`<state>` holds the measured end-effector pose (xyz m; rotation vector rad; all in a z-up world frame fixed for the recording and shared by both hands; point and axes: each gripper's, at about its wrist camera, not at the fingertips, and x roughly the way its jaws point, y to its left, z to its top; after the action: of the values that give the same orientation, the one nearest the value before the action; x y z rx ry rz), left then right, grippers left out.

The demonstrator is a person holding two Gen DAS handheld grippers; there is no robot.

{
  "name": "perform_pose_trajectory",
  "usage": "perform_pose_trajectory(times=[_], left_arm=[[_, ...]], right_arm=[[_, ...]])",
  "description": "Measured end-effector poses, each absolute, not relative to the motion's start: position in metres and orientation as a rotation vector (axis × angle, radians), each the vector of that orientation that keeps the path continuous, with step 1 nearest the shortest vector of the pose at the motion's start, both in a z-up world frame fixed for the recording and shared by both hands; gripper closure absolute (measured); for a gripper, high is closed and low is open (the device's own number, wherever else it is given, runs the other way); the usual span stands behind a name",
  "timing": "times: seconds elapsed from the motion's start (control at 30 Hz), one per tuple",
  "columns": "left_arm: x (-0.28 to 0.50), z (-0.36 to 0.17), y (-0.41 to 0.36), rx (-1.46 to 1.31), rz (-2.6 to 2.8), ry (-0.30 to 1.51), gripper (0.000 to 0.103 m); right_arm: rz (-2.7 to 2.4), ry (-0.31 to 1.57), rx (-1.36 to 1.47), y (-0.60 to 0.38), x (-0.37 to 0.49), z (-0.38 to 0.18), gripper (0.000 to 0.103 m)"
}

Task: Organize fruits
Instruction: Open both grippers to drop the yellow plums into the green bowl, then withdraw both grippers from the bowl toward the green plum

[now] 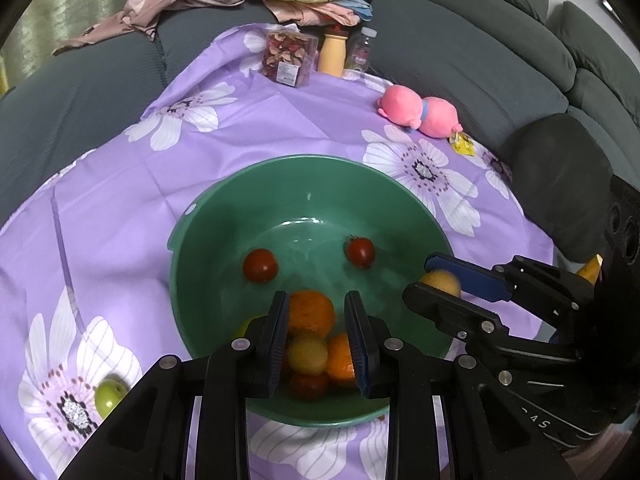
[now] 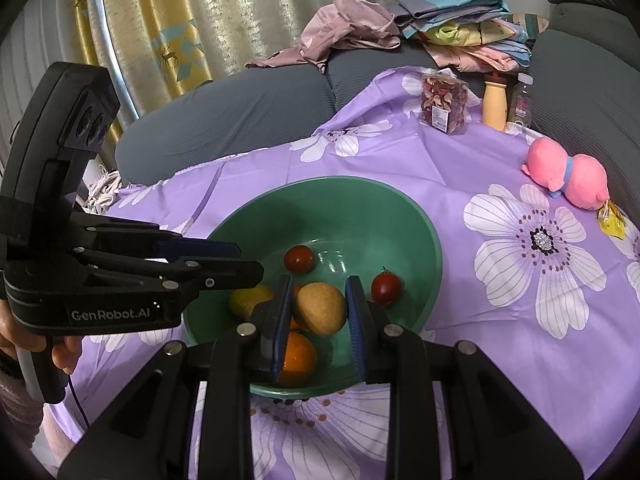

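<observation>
Now the right claw (image 2: 318, 312) is clamped on a tan round fruit (image 2: 320, 307) over the green bowl (image 2: 424, 236), at its 5 o'clock rim. Left claw (image 1: 318, 340) hangs apart and empty above oranges (image 1: 311, 314). Two cherry tomatoes (image 1: 260, 266) sit inside; a green fruit (image 1: 109, 396) lies on the table at 8 o'clock.

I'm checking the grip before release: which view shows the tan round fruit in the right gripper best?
The right wrist view: the tan fruit sits large between the right gripper's fingers. The left wrist view shows it small and partly hidden by those fingers.
</observation>
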<state>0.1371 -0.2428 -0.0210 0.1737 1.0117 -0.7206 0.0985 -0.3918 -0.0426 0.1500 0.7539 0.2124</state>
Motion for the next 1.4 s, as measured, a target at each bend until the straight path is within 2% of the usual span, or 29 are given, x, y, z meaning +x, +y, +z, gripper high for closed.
perform_pose_trajectory(times=[0.17,0.27,0.33,0.5,0.8,0.83,0.9,1.07,1.3,1.4], left_arm=[[0.135,-0.018,-0.240,0.175,-0.713,1.006,0.074],[0.133,-0.016,-0.237,0.174,-0.703,1.002,0.073],[0.132,-0.014,-0.231,0.166,-0.688,0.999,0.057],[0.125,-0.006,-0.213,0.141,-0.635,0.982,0.032],[0.107,-0.025,-0.160,0.076,-0.514,1.034,0.031],[0.104,-0.030,-0.149,0.062,-0.497,1.052,0.020],[0.098,-0.036,-0.137,0.043,-0.468,1.067,0.006],[0.084,-0.039,-0.103,-0.010,-0.414,1.080,0.006],[0.064,-0.039,-0.077,-0.045,-0.408,1.072,0.006],[0.057,-0.041,-0.069,-0.057,-0.414,1.073,0.006]], right_arm=[[0.208,0.752,0.145,-0.390,0.096,-0.040,0.074],[0.205,0.752,0.148,-0.391,0.095,-0.039,0.066],[0.206,0.750,0.149,-0.389,0.093,-0.038,0.060],[0.215,0.737,0.148,-0.386,0.085,-0.034,0.048],[0.216,0.722,0.171,-0.378,0.064,-0.025,0.031],[0.219,0.722,0.172,-0.376,0.062,-0.024,0.030],[0.223,0.725,0.173,-0.372,0.057,-0.024,0.028],[0.252,0.741,0.164,-0.356,0.047,-0.024,0.027],[0.327,0.756,0.161,-0.324,0.038,-0.021,0.009],[0.355,0.767,0.137,-0.307,0.033,-0.021,0.006]])
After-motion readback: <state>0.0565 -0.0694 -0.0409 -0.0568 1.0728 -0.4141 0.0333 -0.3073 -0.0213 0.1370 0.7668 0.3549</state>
